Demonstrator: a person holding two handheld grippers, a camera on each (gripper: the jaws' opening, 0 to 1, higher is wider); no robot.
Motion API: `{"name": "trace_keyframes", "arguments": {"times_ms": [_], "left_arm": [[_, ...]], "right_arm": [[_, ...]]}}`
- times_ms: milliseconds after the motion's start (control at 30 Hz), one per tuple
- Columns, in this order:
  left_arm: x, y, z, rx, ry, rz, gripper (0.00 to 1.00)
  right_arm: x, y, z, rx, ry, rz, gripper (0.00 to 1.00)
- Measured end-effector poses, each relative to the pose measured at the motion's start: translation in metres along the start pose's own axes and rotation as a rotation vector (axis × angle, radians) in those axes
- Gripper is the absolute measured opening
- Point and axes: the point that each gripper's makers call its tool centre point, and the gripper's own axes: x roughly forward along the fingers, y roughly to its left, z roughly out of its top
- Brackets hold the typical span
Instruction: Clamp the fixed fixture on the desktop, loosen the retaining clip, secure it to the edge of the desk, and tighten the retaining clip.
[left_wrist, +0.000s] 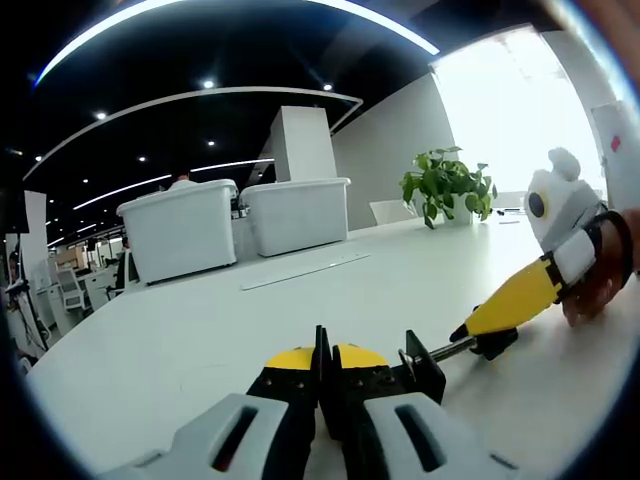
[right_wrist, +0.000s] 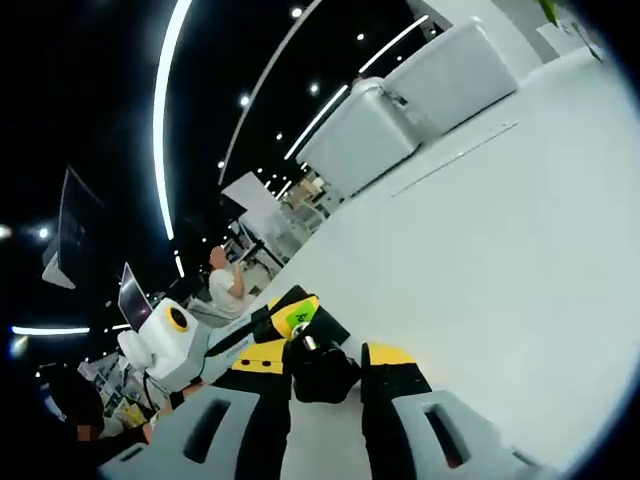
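Observation:
The fixture is a black screw clamp (left_wrist: 425, 368) with a threaded rod (left_wrist: 448, 350) and a yellow handle (left_wrist: 512, 303), lying low over the white table (left_wrist: 180, 340). My left gripper (left_wrist: 322, 365) is at the bottom of the left gripper view, jaws nearly together, shut on the clamp's thin black frame. My right gripper (left_wrist: 577, 258) comes in from the right, shut on the far end of the yellow handle. In the right gripper view the right gripper (right_wrist: 325, 378) has the handle's dark end (right_wrist: 320, 372) between its jaws, and the left gripper (right_wrist: 175, 345) is on the left.
Two white storage bins (left_wrist: 180, 230) (left_wrist: 297, 212) stand at the far side of the table, with a flat pale strip (left_wrist: 305, 270) lying in front of them. A potted plant (left_wrist: 447, 185) is at the back right. A person (right_wrist: 225, 282) sits beyond the table's edge.

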Motion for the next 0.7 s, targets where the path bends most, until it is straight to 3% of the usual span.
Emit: {"name": "trace_keyframes", "arguments": {"times_ms": [67,100,133,233,333,467,700], "left_arm": [[-0.001,-0.001,0.001,0.001,-0.003,0.000,0.06],[-0.001,-0.001,0.000,0.001,-0.003,0.000,0.06],[-0.001,-0.001,0.000,0.001,-0.003,0.000,0.06],[-0.002,-0.001,0.000,-0.001,-0.007,0.000,0.06],[-0.003,-0.001,0.000,-0.002,-0.010,0.002,0.05],[-0.004,-0.001,-0.001,-0.004,-0.007,0.007,0.06],[-0.004,-0.001,-0.002,-0.004,-0.004,0.008,0.06]], "right_arm": [[-0.007,0.012,-0.007,-0.162,-0.002,-0.018,0.24],[-0.007,0.013,-0.007,-0.183,-0.003,-0.020,0.24],[-0.004,0.010,-0.003,-0.261,-0.002,-0.027,0.24],[0.001,0.012,0.004,-0.586,-0.040,-0.009,0.23],[0.001,0.012,0.004,-0.677,-0.062,-0.030,0.23],[0.004,0.012,0.011,-0.949,-0.090,-0.052,0.23],[0.006,0.019,0.008,-1.295,-0.119,-0.113,0.23]]}}
